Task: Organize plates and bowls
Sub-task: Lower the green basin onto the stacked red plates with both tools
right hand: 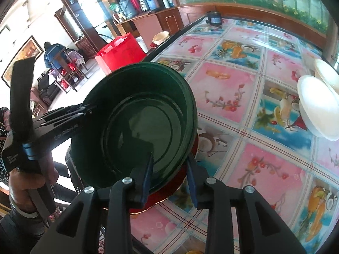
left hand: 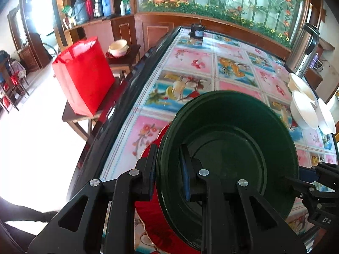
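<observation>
1. Green bowl is seen over the near end of the table, just above a red plate; several green bowls appear nested in it, and nothing else is seen inside.
2. Its rim at 9 o'clock in the left view is clenched by the left gripper, one finger inside the wall and one outside.
3. The right gripper straddles the rim at 5 o'clock in the right view; a gap is seen at the outer pad, so the rim lies between the fingers but is not pressed.
4. White bowls are stacked and tipped at the table's 3 o'clock edge; their contents cannot be told.
5. A dark jar stands at the table's 12 o'clock end.
6. A cream bowl sits on a side table at 10 o'clock, beside a red bag; what the bag holds is hidden.
</observation>
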The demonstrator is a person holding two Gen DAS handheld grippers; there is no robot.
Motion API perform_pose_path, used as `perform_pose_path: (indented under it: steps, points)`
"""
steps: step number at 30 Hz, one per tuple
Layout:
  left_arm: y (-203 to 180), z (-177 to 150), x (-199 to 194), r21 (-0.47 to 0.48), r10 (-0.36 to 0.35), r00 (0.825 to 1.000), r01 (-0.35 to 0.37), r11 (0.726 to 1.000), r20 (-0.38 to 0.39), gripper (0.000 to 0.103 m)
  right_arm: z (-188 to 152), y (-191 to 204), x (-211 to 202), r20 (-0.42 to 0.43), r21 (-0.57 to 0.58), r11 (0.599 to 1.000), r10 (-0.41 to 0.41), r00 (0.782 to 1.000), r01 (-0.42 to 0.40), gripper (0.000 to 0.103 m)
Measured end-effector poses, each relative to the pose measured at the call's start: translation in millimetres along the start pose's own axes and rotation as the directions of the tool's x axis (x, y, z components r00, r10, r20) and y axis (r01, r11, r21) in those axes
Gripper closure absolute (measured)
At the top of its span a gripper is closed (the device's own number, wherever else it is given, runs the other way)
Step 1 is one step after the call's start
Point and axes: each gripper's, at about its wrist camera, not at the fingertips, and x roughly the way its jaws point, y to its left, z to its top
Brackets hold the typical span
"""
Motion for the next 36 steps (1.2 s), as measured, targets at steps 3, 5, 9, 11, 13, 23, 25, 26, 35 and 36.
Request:
perform_pose_path:
  steps: [3, 5, 9, 11, 13, 23, 25, 26, 35, 36]
  points:
    - [3.8, -6.5, 3.4, 0.004, 0.004, 1.0, -0.004, 1.0, -0.018, 0.083, -2.0, 4.6, 2.4, -0.014, -0.012, 1.0, 0.008, 1.0, -0.008, 0.071]
    - [5.6, -10.5, 7.1, 0.003, 0.003, 1.0, -0.003, 1.0, -0.021, 0.083, -2.3, 6.7, 5.0, -0.019, -0.02, 1.0, 0.008, 1.0, -0.009, 0.07]
    - [5.4, -10.4, 8.5, -0.004, 0.006, 1.0, -0.006, 1.0, -0.01, 0.083, -0.8, 6.8, 12.1, -0.034, -0.019, 1.0, 0.021, 0.999, -0.021, 0.069]
    - [5.1, -11.4, 9.3, -0.005, 0.009, 1.0, -0.009, 1.0, 0.002, 0.083, -1.3, 7.8, 11.1, -0.034, -0.02, 1.0, 0.02, 0.999, -0.02, 0.068]
    - [6.2, -11.2, 8.5, -0.018, 0.0, 1.0, 0.0, 1.0, 0.015, 0.083, -1.4, 7.7, 10.5, -0.037, -0.007, 0.999, 0.037, 0.999, -0.037, 0.067]
    - [3.9, 3.1, -18.1, -0.01, 0.046, 0.987, -0.045, 0.999, 0.152, 0.048, -1.3, -1.1, -6.2, 0.002, 0.011, 0.999, 0.048, 0.999, -0.048, 0.062]
    - [0.6, 5.8, -21.0, -0.01, 0.038, 0.986, -0.037, 0.999, 0.159, 0.048, -2.8, -2.6, -10.5, 0.009, 0.013, 0.999, 0.042, 0.999, -0.042, 0.061]
    - [-1.2, 6.4, -21.9, -0.008, 0.033, 0.986, -0.033, 0.999, 0.161, 0.048, -3.4, -4.0, -12.5, 0.012, 0.017, 0.999, 0.039, 0.999, -0.039, 0.06]
    - [-30.2, 12.1, -30.0, 0.027, -0.004, 0.984, -0.001, 1.0, 0.178, 0.048, -8.3, -18.6, -26.3, 0.033, 0.046, 0.999, 0.023, 0.999, -0.025, 0.06]
    - [-33.0, 11.9, -30.9, 0.03, -0.009, 0.984, 0.003, 1.0, 0.178, 0.048, -9.3, -21.0, -28.8, 0.036, 0.053, 0.998, 0.021, 0.999, -0.023, 0.06]
